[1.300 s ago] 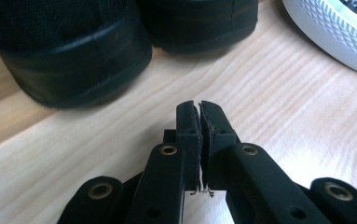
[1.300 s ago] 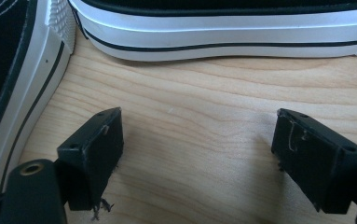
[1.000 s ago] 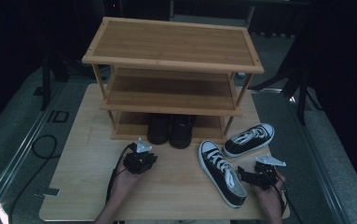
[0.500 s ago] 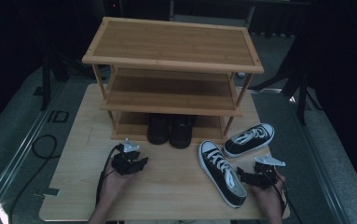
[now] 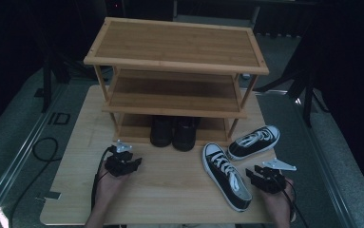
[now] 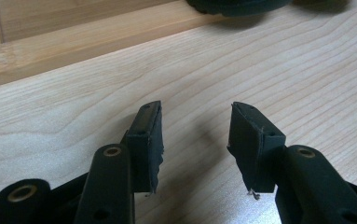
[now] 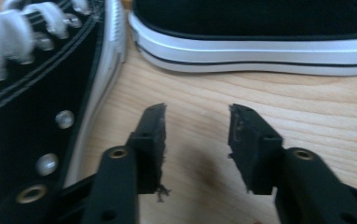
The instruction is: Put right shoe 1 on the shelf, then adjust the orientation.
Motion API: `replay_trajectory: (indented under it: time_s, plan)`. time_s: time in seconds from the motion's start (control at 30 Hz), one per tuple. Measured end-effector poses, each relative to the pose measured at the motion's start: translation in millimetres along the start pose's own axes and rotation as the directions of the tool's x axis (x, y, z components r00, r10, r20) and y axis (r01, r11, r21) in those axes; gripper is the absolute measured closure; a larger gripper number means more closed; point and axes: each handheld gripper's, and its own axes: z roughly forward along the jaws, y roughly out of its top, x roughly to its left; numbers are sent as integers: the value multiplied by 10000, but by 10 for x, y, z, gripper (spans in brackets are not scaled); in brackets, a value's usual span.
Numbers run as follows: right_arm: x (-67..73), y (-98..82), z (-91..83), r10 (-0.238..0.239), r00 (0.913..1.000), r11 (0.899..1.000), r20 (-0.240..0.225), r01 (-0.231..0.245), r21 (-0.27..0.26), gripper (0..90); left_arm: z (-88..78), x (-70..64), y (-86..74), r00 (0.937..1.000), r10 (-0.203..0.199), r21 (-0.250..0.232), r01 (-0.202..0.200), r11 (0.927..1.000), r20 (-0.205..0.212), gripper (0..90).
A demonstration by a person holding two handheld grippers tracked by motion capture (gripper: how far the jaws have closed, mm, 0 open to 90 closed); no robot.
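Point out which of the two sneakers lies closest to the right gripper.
The nearer sneaker, toe pointing toward the rack, beside the right gripper; the other sneaker lies farther back.

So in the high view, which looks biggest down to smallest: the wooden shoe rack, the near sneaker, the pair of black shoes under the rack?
1. Wooden shoe rack, by far the largest.
2. Near sneaker.
3. Pair of black shoes: partly hidden under the bottom shelf and farther from the camera, so ranking them below the sneaker is unsure.
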Motion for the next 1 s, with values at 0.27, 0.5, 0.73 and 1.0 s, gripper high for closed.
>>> replay_trajectory:
  time_s: [0.27, 0.5, 0.73, 1.0]
  plan:
    - [86, 12, -83, -584, 9983, 9983, -49, 584, 88, 717, 23, 10, -2, 10000, 54, 97, -53, 9999, -51, 549]
    - [122, -13, -141, -732, 9967, 9971, -346, 738, 188, 828, 23, 13, 0, 10000, 35, 103, -34, 9999, -53, 548]
    - [158, -44, -145, -850, 9938, 9952, -711, 881, 417, 900, 21, 10, -6, 10000, 20, 80, -19, 10000, -50, 548]
    - [167, -81, -80, -796, 9881, 9922, -1317, 912, 845, 900, 23, 2, -6, 9999, 75, 92, -74, 9999, -74, 543]
